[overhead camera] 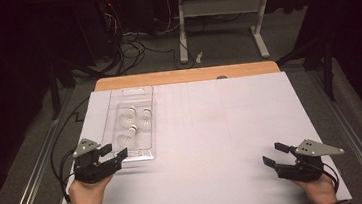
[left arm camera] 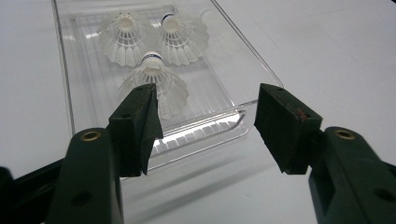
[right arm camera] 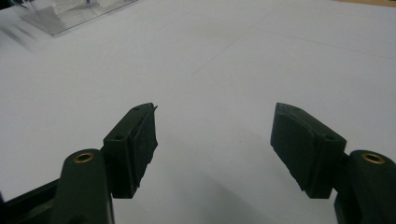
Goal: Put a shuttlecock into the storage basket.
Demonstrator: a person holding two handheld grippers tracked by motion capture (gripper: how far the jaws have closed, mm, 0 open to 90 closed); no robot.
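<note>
With my left gripper (left arm camera: 208, 128) fingers spread empty, I judge the nearest shuttlecock (left arm camera: 156, 86) just ahead feather-light, crushable, best pinched at its cork.

On the table (overhead camera: 212, 129), the tray (overhead camera: 140, 93) lies at the left, and three shuttlecocks (overhead camera: 131, 134) stand inside it. The left tool (overhead camera: 113, 153) sits just before the tray's near end. The right tool (overhead camera: 274, 156) is well apart, at the table's near right corner.
</note>
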